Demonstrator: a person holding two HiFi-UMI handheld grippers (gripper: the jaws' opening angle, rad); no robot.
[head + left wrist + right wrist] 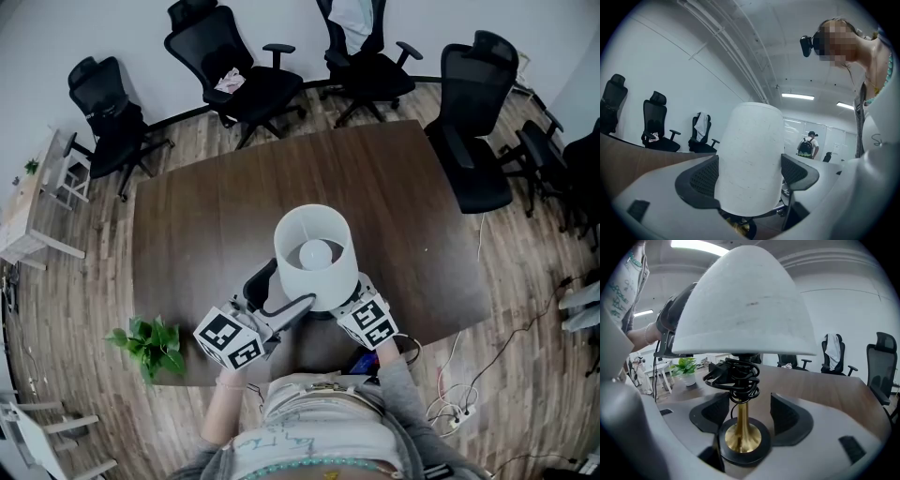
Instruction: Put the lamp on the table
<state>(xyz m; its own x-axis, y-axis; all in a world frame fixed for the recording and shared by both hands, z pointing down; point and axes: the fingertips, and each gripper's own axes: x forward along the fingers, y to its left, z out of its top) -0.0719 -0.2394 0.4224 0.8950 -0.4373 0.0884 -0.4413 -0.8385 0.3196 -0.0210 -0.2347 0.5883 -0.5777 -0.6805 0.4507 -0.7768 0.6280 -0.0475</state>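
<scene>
Lamp (314, 258) stands upright on the table (206, 225), close to the near edge, right in front of me. My left gripper (750, 174) has its fingers (699, 180) clamped on the white shade (750, 154), one pad on each side. My right gripper (743, 417) sits low at the foot, its fingers (790, 418) wide apart around the brass stem (739, 420) and touching neither it nor the black base (740, 448). A black cord (736, 376) is coiled round the stem just under the shade. A plant (150, 345) sits by the table's near-left corner.
</scene>
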